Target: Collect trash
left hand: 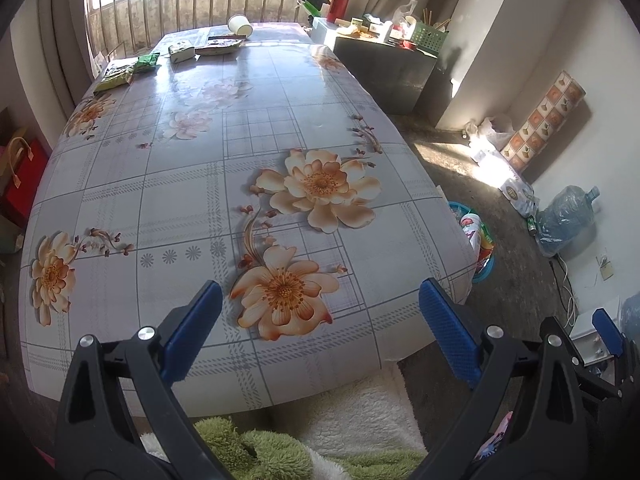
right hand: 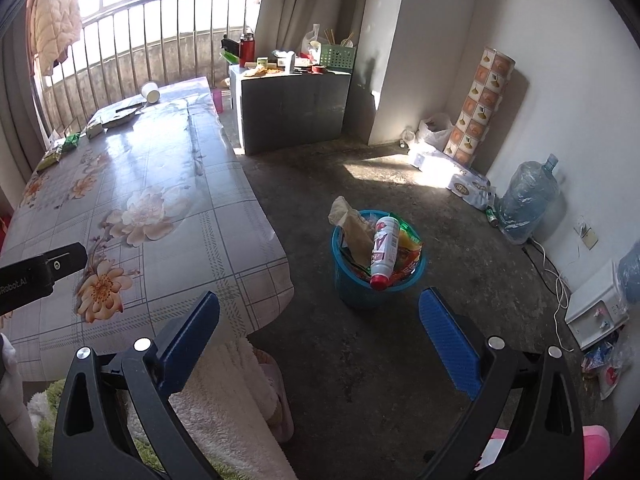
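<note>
Your left hand-held gripper (left hand: 320, 332) hangs wide and empty over the near edge of the desk (left hand: 192, 200); your right hand-held gripper (right hand: 320, 336) is just as wide, holding nothing, above bare floor. Just beyond it, at frame centre, the blue basket (right hand: 362, 288) on the floor holds a white bottle (right hand: 385, 252), a crumpled paper bag (right hand: 354, 226) and bright wrappers. At the desk's far end, upper left, lie green snack packets (left hand: 132, 70), a small carton (left hand: 181, 52) and a tipped paper cup (left hand: 240, 26).
</note>
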The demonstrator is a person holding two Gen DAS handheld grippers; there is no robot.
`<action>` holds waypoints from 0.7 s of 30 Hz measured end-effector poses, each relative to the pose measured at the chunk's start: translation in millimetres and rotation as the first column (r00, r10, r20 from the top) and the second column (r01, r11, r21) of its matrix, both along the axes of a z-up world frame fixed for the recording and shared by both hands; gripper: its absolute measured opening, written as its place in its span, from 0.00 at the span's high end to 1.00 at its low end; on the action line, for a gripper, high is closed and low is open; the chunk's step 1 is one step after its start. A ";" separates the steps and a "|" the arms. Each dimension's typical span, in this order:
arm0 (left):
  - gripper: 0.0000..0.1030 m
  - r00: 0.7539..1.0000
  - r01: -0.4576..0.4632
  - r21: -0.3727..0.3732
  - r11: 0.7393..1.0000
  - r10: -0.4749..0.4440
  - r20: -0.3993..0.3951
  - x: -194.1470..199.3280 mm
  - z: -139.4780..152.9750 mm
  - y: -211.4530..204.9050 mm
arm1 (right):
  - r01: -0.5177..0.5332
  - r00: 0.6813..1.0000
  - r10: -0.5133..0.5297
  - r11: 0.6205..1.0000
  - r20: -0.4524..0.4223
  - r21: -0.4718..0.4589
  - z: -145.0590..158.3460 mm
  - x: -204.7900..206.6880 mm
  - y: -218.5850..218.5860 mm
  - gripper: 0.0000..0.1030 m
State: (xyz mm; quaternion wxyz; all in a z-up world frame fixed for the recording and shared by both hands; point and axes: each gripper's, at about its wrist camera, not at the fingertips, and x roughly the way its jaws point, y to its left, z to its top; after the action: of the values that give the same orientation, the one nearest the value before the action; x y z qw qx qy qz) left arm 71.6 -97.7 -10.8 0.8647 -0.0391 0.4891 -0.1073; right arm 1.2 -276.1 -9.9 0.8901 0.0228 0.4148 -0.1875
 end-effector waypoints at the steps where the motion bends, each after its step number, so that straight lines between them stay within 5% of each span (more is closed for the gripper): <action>1: 0.08 1.000 0.003 0.002 1.000 -0.003 0.000 -0.3 0.2 -1.2 | 0.002 1.000 -0.002 1.000 -0.001 0.002 -0.4 -1.1 -0.7 0.06; 21: 0.08 0.999 0.037 0.037 0.999 -0.038 0.015 -3.9 8.6 -12.4 | 0.002 1.000 -0.002 1.000 0.002 0.008 1.2 -5.8 -8.8 0.06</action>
State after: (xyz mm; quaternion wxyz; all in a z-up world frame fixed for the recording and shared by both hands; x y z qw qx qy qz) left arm 67.8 -110.1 -2.2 0.8670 -0.0131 0.4847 -0.1148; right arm -4.6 -285.0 -8.8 0.8902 0.0271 0.4147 -0.1868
